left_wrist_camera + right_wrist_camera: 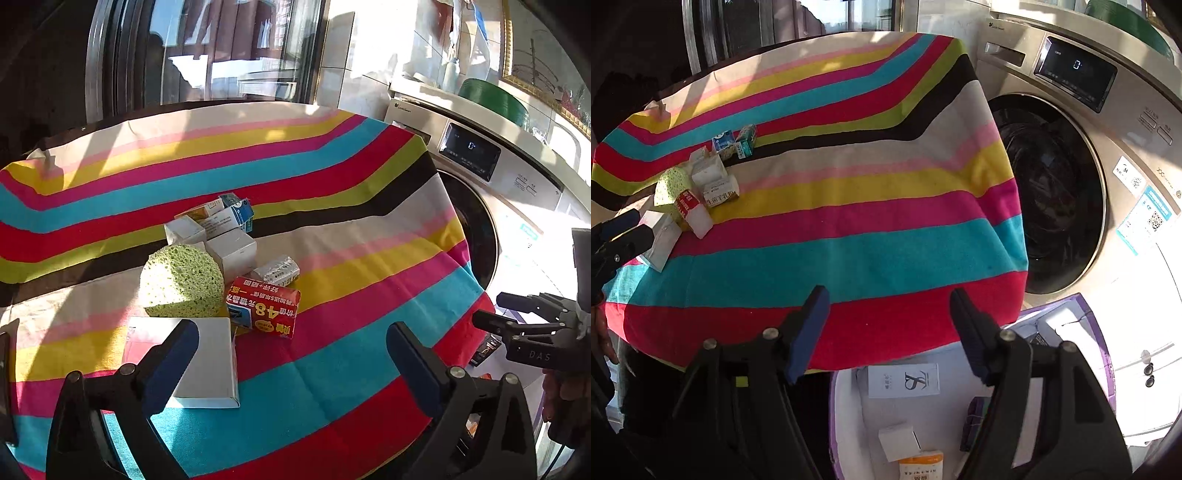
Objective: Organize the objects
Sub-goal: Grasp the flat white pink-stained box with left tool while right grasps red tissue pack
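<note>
The left hand-held gripper (pixel 291 354) hovers low over the near part of the tabletop (pixel 332 387), its fingers spread wide apart and clamping nothing. Its left finger overlaps the flat white box (pixel 210 365), which lies on the striped cloth with its long axis running near to far; whether they touch I cannot tell. Just beyond the box sits the green sponge (pixel 183 282), and to its right the red packet (pixel 264 306), lying across with its printed face up and its text upside down from this view. Behind these a cluster of small cartons (pixel 221 229) is piled together, some tilted. To the right of the pile the cloth is open as far as the tabletop's right edge.

The right hand-held gripper (pixel 886 332) hangs at the near right edge of the tabletop, its fingers also apart and empty. Directly below it, off the edge, a purple-rimmed bin (pixel 1104 354) holds a few white boxes (pixel 905 380). Farther right stands a washing machine (pixel 1071 155), close beside the tabletop's right edge.
</note>
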### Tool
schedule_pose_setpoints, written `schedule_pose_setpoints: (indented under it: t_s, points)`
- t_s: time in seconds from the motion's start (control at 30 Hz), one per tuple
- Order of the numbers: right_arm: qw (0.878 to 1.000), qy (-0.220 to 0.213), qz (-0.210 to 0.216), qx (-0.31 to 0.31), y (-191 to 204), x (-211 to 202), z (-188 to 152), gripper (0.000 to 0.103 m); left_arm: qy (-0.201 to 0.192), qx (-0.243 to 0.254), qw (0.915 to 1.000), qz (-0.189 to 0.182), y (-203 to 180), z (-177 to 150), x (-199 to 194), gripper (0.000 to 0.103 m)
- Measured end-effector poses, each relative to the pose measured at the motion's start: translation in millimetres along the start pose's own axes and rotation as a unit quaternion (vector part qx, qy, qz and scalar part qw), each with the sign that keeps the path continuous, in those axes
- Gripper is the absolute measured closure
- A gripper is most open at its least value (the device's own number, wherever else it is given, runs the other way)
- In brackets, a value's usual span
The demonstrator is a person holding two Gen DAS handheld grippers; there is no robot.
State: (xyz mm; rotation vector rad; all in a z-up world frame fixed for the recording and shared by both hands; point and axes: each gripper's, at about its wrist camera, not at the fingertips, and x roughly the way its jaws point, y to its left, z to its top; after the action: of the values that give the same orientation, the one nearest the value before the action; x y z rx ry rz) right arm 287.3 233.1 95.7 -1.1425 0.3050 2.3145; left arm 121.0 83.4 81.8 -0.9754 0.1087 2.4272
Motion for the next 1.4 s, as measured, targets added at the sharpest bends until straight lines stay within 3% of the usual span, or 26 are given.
schedule_pose_setpoints:
  t_s: [0.1, 0.5, 0.67, 0.77, 0.83, 0.97, 1.2, 1.4]
  points:
    - [1.000, -0.007, 0.017, -0.018, 18, 3, 6, 0.031, 0.005, -0.009, 0.9992, 0.039, 18, 0, -1, 0.000]
    - [0.999, -0.007, 0.038, -0.032, 36, 7, 10, 0.029, 0.059, -0.036, 0.9920, 0.105, 58, -18, 30, 0.000]
    - [0.998, -0.008, 0.041, -0.039, 41, 9, 11, 0.029, 0.084, -0.047, 0.9892, 0.111, 66, -24, 48, 0.000]
    - [0.998, -0.008, 0.045, -0.049, 50, 12, 11, 0.029, 0.090, -0.063, 0.9893, 0.096, 72, -25, 54, 0.000]
    - [0.997, -0.008, 0.050, -0.058, 58, 15, 13, 0.029, 0.092, -0.062, 0.9902, 0.085, 72, -24, 56, 0.011]
    - [0.994, -0.015, 0.067, -0.082, 82, 21, 20, 0.029, 0.091, -0.059, 0.9914, 0.074, 70, -22, 56, 0.011]
    - [0.979, -0.033, 0.126, -0.159, 138, 41, 45, 0.029, 0.085, -0.072, 0.9905, 0.081, 75, -23, 49, 0.011]
    - [0.966, -0.021, 0.159, -0.203, 172, 65, 59, 0.029, 0.073, -0.085, 0.9880, 0.106, 89, -21, 36, 0.011]
